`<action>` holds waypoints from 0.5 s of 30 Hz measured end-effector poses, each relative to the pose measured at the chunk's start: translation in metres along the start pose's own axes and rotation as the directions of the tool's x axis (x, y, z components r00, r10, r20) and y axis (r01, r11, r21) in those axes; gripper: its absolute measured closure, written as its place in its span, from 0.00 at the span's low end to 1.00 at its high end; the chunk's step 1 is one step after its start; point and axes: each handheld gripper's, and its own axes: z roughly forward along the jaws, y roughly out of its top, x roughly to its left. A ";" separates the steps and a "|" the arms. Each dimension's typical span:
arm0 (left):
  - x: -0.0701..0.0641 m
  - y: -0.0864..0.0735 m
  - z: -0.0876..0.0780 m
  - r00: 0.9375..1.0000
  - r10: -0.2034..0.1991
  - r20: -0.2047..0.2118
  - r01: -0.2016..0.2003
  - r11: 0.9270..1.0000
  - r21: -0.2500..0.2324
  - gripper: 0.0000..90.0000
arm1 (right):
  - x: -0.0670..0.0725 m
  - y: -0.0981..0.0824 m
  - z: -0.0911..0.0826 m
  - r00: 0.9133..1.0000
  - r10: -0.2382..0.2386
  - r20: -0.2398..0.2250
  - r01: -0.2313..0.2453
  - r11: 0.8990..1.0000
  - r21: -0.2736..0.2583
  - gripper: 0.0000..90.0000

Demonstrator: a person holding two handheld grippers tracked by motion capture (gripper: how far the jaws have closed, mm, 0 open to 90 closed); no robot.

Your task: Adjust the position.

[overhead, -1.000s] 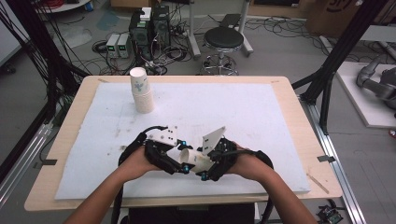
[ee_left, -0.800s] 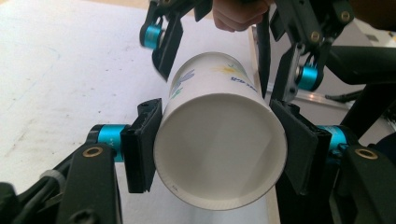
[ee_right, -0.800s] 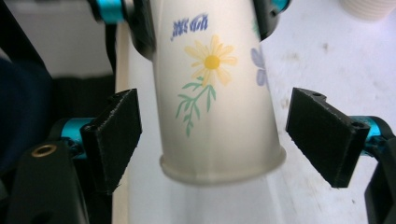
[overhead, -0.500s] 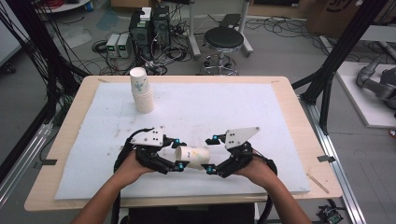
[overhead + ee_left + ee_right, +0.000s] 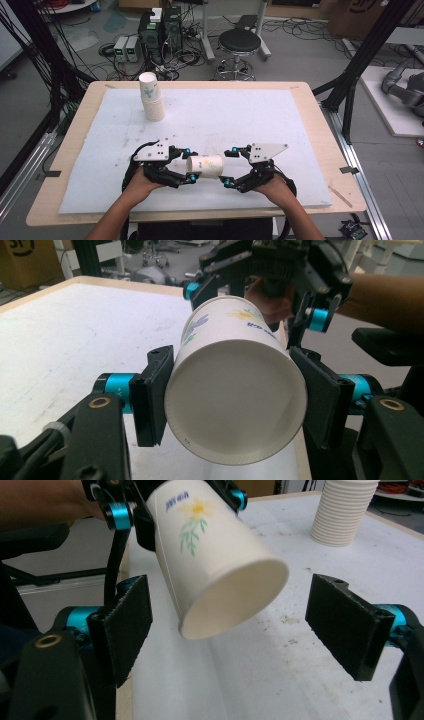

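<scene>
Between left gripper (image 5: 189, 165) jaws: paper cup (image 5: 205, 166) clamped sideways near base, above bench (image 5: 300, 130) front. Right gripper (image 5: 229, 167) jaws gaped wide, empty, around cup mouth. Cup stack (image 5: 151, 97) far back. Risk: hard squeeze could crush thin wall; slack grip, cup drops.

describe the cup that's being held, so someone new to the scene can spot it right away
On the white mat covering the table, look at the near edge, between the person's two hands. There a paper cup lies sideways in the air, its base end clamped in the left tongs. Unlike the upright cup stack at the far left, it is single, tipped over, flower print showing.
</scene>
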 end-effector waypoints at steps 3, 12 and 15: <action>-0.001 -0.001 -0.001 1.000 0.002 0.003 -0.002 1.000 -0.006 0.41 | -0.001 -0.003 0.001 1.000 0.008 -0.009 -0.008 1.000 -0.009 0.21; -0.003 0.000 0.001 0.999 0.005 0.048 -0.002 0.999 -0.047 0.41 | -0.001 -0.006 0.004 0.999 0.004 -0.048 -0.005 1.000 -0.016 0.21; -0.005 0.000 0.003 0.998 0.004 0.069 0.000 0.998 -0.061 0.41 | 0.001 -0.006 0.006 0.998 -0.010 -0.066 0.009 1.000 -0.012 0.21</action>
